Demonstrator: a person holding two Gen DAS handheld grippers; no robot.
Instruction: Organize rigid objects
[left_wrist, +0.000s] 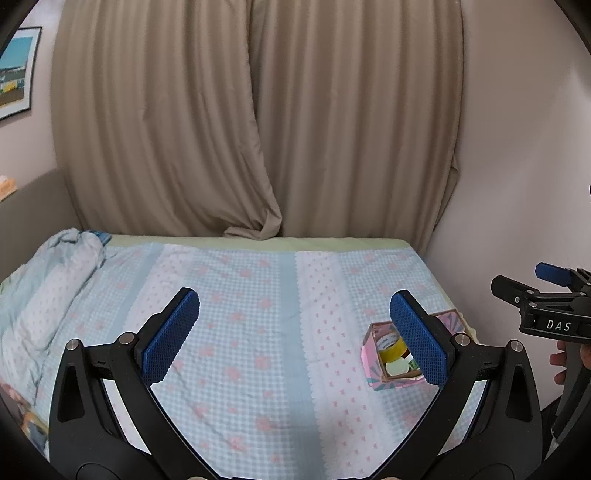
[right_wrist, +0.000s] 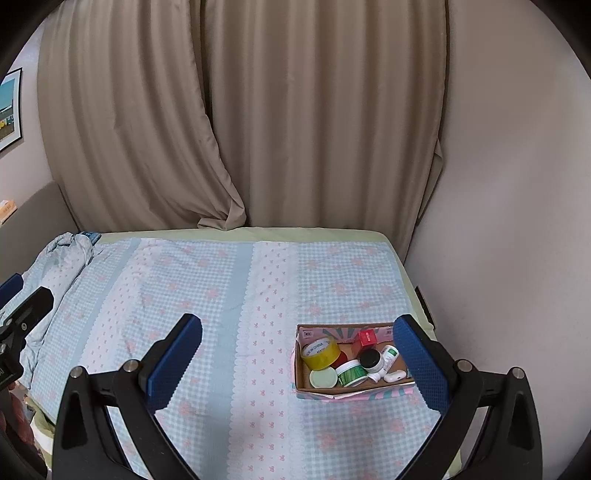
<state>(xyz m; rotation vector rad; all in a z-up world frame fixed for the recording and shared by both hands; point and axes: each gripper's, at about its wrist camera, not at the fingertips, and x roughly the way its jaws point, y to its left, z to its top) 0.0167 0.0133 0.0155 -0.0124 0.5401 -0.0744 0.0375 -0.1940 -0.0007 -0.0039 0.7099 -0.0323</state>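
A pink cardboard box (right_wrist: 354, 393) sits on the bed near its right edge. Inside it lie a yellow tape roll (right_wrist: 320, 353), a green-striped jar (right_wrist: 351, 373), a pale green lid (right_wrist: 323, 378), a black-capped jar (right_wrist: 370, 359), a red box (right_wrist: 366, 338), a white bottle (right_wrist: 389, 356) and a white earbud case (right_wrist: 394, 376). My right gripper (right_wrist: 297, 363) hovers open above the bed, its right finger beside the box. My left gripper (left_wrist: 295, 336) is open over the bedspread; its right finger hides part of the box (left_wrist: 369, 360). The right gripper (left_wrist: 546, 291) also shows at the left view's right edge.
The checked blue and pink bedspread (right_wrist: 229, 295) covers the bed. A bunched quilt (right_wrist: 62, 258) lies at the far left. Beige curtains (right_wrist: 258, 110) hang behind, and a wall (right_wrist: 498, 221) runs along the bed's right side. A person's hand (left_wrist: 565, 363) holds the right gripper.
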